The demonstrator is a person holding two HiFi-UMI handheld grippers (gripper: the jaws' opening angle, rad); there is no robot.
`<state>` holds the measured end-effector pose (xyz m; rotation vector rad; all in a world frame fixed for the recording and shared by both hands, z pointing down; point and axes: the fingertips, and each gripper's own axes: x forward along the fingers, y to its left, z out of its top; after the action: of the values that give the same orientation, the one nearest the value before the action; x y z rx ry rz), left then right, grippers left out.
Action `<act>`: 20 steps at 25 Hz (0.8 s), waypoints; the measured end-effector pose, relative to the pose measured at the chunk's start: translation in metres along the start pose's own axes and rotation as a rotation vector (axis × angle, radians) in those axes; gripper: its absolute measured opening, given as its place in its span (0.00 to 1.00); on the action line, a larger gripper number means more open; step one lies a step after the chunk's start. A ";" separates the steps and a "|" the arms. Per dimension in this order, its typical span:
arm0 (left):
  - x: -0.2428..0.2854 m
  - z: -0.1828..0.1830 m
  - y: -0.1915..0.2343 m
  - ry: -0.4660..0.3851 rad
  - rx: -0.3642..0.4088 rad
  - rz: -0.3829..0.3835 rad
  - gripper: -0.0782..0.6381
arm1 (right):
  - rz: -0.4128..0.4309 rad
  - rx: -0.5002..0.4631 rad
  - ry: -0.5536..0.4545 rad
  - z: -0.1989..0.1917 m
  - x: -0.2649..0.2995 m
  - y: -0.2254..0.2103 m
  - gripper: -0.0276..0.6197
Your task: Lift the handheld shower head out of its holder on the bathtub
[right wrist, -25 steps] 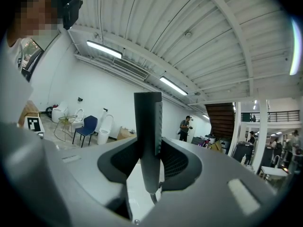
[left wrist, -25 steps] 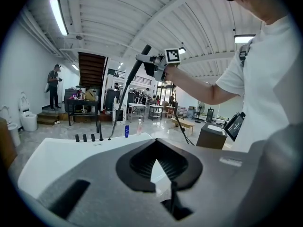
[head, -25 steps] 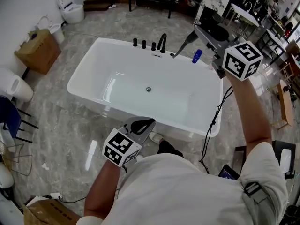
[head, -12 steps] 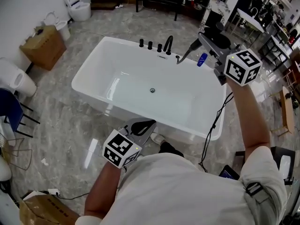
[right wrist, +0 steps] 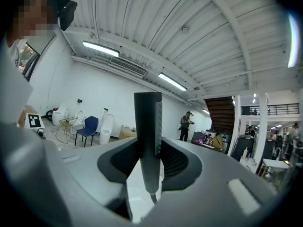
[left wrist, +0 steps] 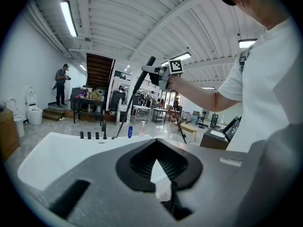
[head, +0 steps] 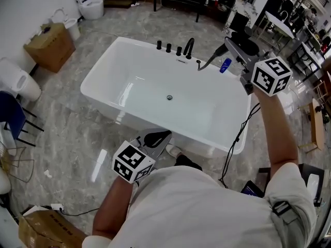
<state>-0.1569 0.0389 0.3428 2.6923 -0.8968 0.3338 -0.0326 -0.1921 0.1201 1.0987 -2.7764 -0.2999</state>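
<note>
Grip is on the wand: the right claw (right wrist: pixel 149 144) pinches the handheld shower head (right wrist: pixel 147 126) across its dark, slim body, pads on opposite sides and the stick standing upright between them. The hold sits on the upper part. A flat-topped end rises above the claw, and the lower end tapers to what looks like a thin hose.

The head view shows that claw raised over the far right corner of the bathtub (head: pixel 135 41). The wand slants from it down toward the far rim, ending just beside the curved spout (head: pixel 189 46) and the row of black knobs (head: pixel 168 47). A blue bottle (head: pixel 225 65) stands on the same corner. The holder itself is too small to make out, so I cannot say for certain that the tip is clear of it, though it looks lifted.

The left claw (left wrist: pixel 154 157) is pressed together on nothing and hangs over the tub's near edge.

As for handling, the wand looks rigid, light and smooth-finished, probably slippery if wet. A squeeze across the straight middle of the body suits it better than the tapered end. The hose will likely drag and tug sideways, so a firm pinch seems wise.
</note>
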 end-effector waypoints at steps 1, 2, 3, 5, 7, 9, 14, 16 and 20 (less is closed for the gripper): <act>-0.001 -0.001 -0.001 -0.001 -0.004 -0.001 0.12 | 0.001 0.000 0.000 0.000 0.000 0.001 0.27; -0.003 -0.003 -0.001 -0.001 -0.005 0.000 0.12 | 0.002 0.000 0.000 0.000 0.000 0.002 0.27; -0.004 -0.003 -0.001 0.001 -0.004 0.001 0.12 | 0.002 0.000 0.000 0.001 0.000 0.003 0.27; -0.005 -0.003 -0.002 0.002 -0.005 0.002 0.12 | -0.001 0.001 0.000 0.002 -0.001 0.002 0.27; -0.005 -0.002 -0.002 0.002 -0.006 0.003 0.12 | -0.005 0.000 0.000 0.003 -0.001 -0.001 0.27; -0.007 -0.003 -0.002 0.002 -0.007 0.005 0.12 | -0.009 -0.001 -0.001 0.004 -0.001 -0.002 0.27; -0.013 -0.005 -0.002 -0.001 -0.016 0.013 0.12 | -0.015 0.000 0.001 0.005 -0.002 0.000 0.27; -0.013 -0.007 -0.002 0.000 -0.016 0.015 0.12 | -0.015 0.001 0.001 0.004 -0.002 -0.001 0.27; -0.014 -0.008 0.000 0.001 -0.022 0.019 0.12 | -0.014 0.003 0.003 0.003 -0.002 0.000 0.27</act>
<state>-0.1688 0.0497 0.3456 2.6647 -0.9209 0.3271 -0.0316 -0.1909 0.1170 1.1183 -2.7686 -0.2960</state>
